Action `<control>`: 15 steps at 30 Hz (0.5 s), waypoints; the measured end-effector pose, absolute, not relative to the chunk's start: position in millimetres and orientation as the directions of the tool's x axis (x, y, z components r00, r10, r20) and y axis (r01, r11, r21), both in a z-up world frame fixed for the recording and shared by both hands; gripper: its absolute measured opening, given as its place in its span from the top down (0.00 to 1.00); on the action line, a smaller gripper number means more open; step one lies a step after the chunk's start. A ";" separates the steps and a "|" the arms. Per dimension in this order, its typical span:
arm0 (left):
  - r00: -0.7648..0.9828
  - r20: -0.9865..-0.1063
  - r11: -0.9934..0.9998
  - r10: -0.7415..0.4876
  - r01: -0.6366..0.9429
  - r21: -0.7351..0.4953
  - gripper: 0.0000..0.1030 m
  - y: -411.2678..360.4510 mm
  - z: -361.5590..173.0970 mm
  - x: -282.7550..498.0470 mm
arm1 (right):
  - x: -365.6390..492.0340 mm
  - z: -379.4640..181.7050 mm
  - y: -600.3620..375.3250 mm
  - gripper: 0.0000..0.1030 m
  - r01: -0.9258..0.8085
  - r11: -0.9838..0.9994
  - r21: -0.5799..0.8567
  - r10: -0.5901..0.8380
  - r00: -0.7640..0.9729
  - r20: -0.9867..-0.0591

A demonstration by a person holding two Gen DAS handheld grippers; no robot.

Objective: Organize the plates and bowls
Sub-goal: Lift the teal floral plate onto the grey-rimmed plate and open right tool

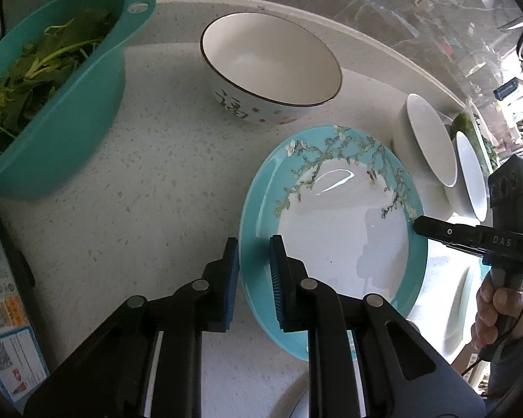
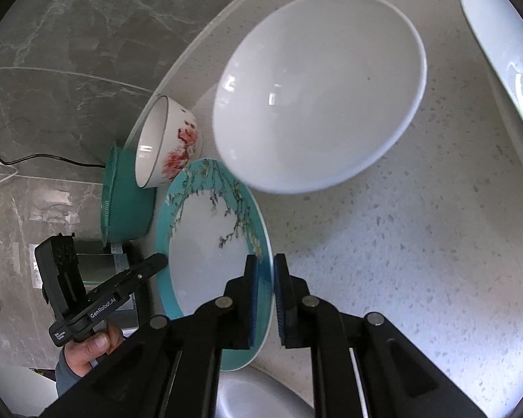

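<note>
Speckled pale countertop (image 1: 139, 191): hard stone-like surface, curved far edge, and unforgiving to any dropped crockery.

Teal colander (image 1: 73, 104), far left in the left wrist view: holds leafy greens, is not part of the sorting and stands well apart from the plate.

Teal-rimmed plate (image 1: 331, 237) with a blossom pattern and a glossy white centre: it lies in the middle of the counter, right of the colander and near side of the lettered bowl. It appears to be glazed ceramic, so it is judged stiff, moderately heavy, slick and liable to chip. The thin rim is the only practical hold. A grip at two opposite edges, as here, should keep it level; a one-sided pinch would likely let it droop and slip.

Lettered bowl (image 1: 272, 66), dark-rimmed with red marks on its side: it stands upright, far of the plate. It is judged fragile; take it by the wall at the rim.

Plain white bowl (image 2: 317, 87): large in the right wrist view and just beyond the plate. Further white bowls stand at the right edge of the left wrist view.

Left gripper (image 1: 254, 285): narrow, with blue pads either side of the plate's left rim.

Right gripper (image 2: 265, 299): narrow, clamped on the plate's right rim.
</note>
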State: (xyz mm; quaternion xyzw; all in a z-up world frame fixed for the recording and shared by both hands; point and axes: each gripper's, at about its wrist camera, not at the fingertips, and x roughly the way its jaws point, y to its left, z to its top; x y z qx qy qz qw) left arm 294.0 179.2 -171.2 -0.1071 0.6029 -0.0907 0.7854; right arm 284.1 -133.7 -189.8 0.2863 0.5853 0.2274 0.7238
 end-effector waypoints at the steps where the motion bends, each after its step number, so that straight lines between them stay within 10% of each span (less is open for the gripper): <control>1: 0.258 -0.927 0.960 -0.273 0.012 -0.279 0.85 180.1 -168.5 291.8 | 282.2 -187.5 -133.5 0.88 0.003 0.733 0.681 0.665 0.213 -0.716; 15: 0.282 -0.913 0.954 -0.294 0.034 -0.296 0.85 170.5 -126.5 220.4 | 223.4 -148.5 -145.2 0.88 -0.033 0.732 0.681 0.666 0.247 -0.704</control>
